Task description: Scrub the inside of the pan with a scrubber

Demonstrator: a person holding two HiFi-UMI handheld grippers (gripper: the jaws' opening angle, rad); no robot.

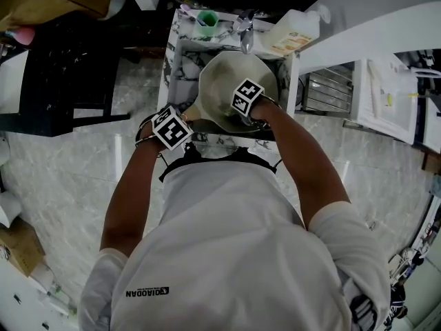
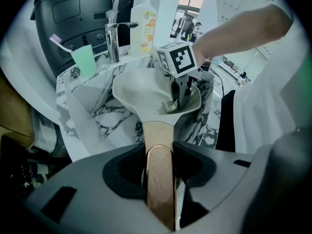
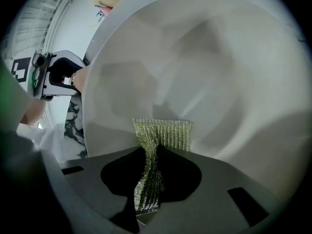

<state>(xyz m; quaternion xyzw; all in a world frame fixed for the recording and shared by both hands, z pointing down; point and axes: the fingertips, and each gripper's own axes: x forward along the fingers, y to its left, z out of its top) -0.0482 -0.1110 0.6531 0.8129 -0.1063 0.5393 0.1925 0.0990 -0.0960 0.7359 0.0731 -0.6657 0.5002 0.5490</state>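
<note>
A pale cream pan [image 1: 227, 81] is held tilted over the marble sink [image 1: 180, 43]. Its wooden handle [image 2: 160, 169] runs back between the jaws of my left gripper [image 2: 161, 155], which is shut on it. In the head view that gripper [image 1: 180, 119] is at the pan's near left edge. My right gripper [image 1: 249, 112] reaches into the pan [image 3: 195, 72] and is shut on a yellow-green mesh scrubber [image 3: 155, 150], whose free end lies against the pan's inner wall. The left gripper view shows the scrubber [image 2: 170, 106] low in the pan [image 2: 141, 89] under the right gripper [image 2: 181, 99].
A chrome tap [image 1: 244, 29] stands at the back of the sink, with a green cup [image 1: 207, 21] holding a toothbrush to its left and a white soap bottle [image 1: 293, 33] to its right. A black cabinet [image 1: 69, 67] stands left; white furniture [image 1: 393, 95] is right.
</note>
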